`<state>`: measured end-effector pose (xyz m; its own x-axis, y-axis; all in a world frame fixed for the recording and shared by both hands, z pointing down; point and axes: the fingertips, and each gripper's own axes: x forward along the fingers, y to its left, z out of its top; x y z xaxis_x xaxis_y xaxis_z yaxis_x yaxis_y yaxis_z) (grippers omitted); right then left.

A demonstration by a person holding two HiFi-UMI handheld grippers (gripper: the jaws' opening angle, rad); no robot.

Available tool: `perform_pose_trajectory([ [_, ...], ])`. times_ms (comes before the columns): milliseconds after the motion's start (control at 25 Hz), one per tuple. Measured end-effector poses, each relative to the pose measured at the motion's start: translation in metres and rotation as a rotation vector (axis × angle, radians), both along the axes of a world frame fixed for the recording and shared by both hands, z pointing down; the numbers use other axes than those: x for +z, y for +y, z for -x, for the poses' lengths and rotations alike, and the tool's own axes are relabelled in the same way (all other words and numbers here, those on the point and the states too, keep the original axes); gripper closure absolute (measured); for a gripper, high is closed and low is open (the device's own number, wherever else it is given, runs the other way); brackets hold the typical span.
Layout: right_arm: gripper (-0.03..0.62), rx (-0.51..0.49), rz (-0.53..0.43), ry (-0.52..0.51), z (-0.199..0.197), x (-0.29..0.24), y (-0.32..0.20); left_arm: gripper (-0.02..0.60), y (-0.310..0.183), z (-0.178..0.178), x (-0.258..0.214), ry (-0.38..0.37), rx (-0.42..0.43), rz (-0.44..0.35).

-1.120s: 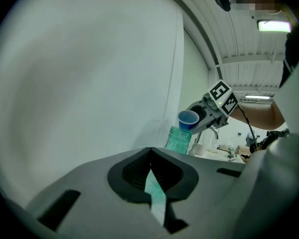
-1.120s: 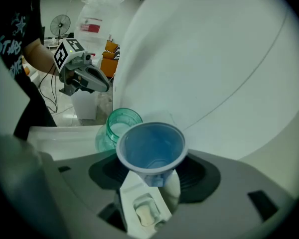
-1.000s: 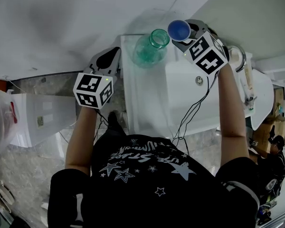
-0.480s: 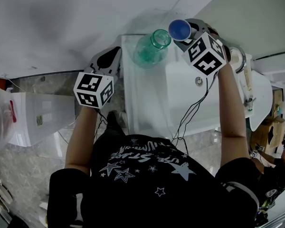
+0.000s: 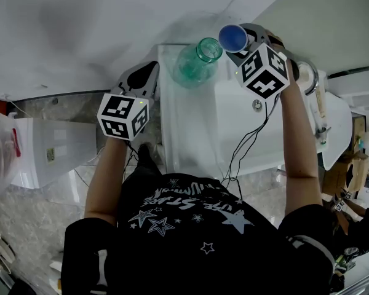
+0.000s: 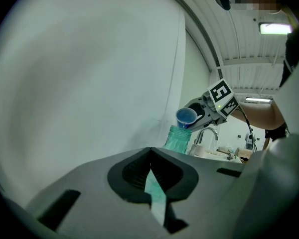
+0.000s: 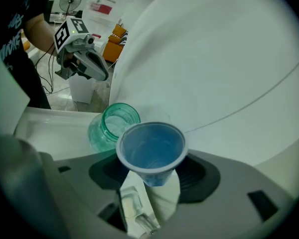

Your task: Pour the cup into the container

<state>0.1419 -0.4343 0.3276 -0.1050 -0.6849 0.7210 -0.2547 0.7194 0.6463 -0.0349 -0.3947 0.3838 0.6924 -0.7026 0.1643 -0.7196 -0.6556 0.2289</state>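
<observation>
My right gripper (image 5: 241,40) is shut on a small blue plastic cup (image 5: 232,37), held up near the wall. In the left gripper view the cup (image 6: 186,117) tilts with its lip just above the mouth of a clear green jar (image 6: 178,138). The jar (image 5: 195,63) stands at the back of a white counter (image 5: 190,134). In the right gripper view the cup (image 7: 150,148) sits between the pads, with the jar (image 7: 112,126) behind and to its left. My left gripper (image 5: 145,74) hangs shut and empty to the left of the counter, apart from the jar.
A chrome tap (image 5: 309,72) and a sink basin lie on the counter's right. A white box (image 5: 49,152) stands on the floor at the left. A white wall rises right behind the jar. Cables hang from my right gripper across the counter front.
My right gripper has rolled slightly with the cup and drifted a little to the right. The left gripper and the jar have stayed put.
</observation>
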Motion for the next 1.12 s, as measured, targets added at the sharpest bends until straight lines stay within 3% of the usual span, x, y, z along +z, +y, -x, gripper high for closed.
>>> perform_pose_trajectory([
  [240, 0.318, -0.003, -0.018, 0.032, -0.002, 0.001, -0.002, 0.571, 0.002, -0.001, 0.001, 0.002, 0.001, 0.005],
  [440, 0.318, 0.009, -0.024, -0.012, 0.0, -0.002, -0.002, 0.571, 0.006, -0.001, 0.002, -0.002, 0.006, 0.005],
  [880, 0.318, 0.057, -0.011, -0.24, 0.003, -0.017, 0.009, 0.571, 0.018, 0.001, -0.012, -0.02, -0.005, -0.019],
  [1120, 0.317, 0.103, 0.027, -0.427, 0.005, -0.018, 0.02, 0.571, 0.032, 0.005, -0.013, -0.025, -0.016, -0.021],
])
